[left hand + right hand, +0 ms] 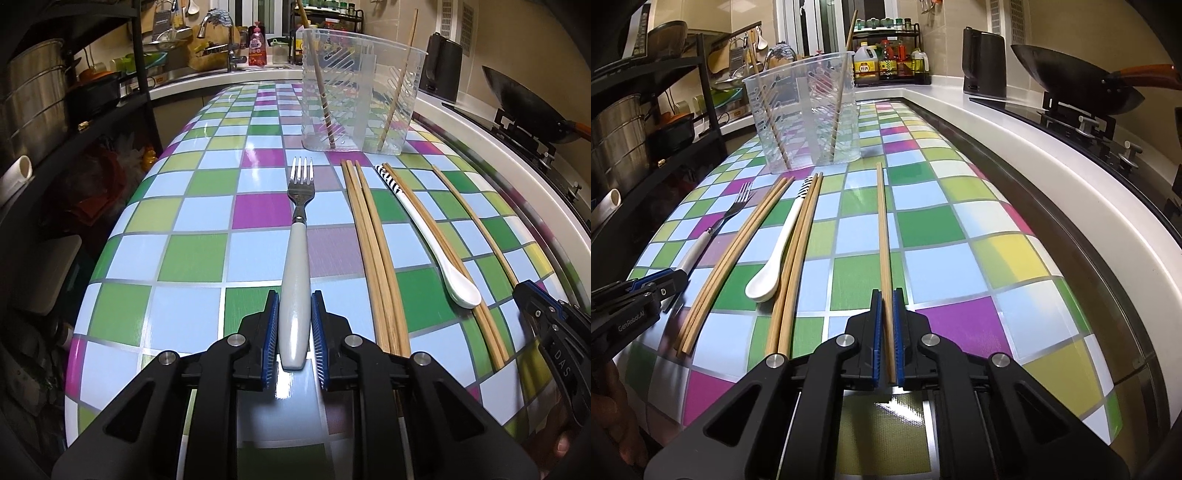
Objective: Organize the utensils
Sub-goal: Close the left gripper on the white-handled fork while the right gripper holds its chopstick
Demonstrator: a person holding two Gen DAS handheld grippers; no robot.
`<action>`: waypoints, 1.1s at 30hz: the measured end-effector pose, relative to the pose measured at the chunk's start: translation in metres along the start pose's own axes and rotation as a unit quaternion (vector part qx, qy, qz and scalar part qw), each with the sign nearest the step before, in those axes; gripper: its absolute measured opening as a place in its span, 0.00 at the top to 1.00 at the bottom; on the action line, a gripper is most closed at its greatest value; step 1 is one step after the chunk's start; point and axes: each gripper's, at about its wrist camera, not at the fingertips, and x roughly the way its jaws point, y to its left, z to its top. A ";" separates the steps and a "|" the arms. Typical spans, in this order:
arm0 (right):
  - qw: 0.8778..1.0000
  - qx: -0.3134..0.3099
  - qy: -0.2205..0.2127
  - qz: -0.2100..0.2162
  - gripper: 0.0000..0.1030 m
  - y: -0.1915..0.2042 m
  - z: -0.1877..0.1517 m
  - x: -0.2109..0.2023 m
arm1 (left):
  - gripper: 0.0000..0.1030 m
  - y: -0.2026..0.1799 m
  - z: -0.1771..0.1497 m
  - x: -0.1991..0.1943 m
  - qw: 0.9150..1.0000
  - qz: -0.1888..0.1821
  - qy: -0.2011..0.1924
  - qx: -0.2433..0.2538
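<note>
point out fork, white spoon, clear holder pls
fork (294, 295): left wrist view, on its white handle.
white spoon (783, 236): right wrist view, mid-handle.
clear holder (360, 92): left wrist view, front wall.

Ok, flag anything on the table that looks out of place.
The spoon lies across a chopstick pair, its bowl resting on them rather than flat on the table. One chopstick lies alone, apart from the rest. Nothing spilled or damaged.

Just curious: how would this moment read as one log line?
left gripper: shut on fork | right gripper: shut on chopstick | both on table
</note>
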 end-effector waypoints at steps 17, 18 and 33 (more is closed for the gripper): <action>1.000 -0.012 -0.013 0.006 0.93 0.005 -0.002 0.001 | 0.82 -0.002 0.001 0.002 1.000 -0.006 -0.011 0.005; 1.000 -0.012 -0.013 0.006 0.93 0.005 -0.002 0.001 | 0.82 -0.002 0.000 0.002 1.000 -0.006 -0.011 0.005; 0.999 -0.026 -0.028 0.008 0.94 0.006 -0.001 0.004 | 0.82 -0.004 0.001 0.002 1.000 -0.009 -0.014 0.008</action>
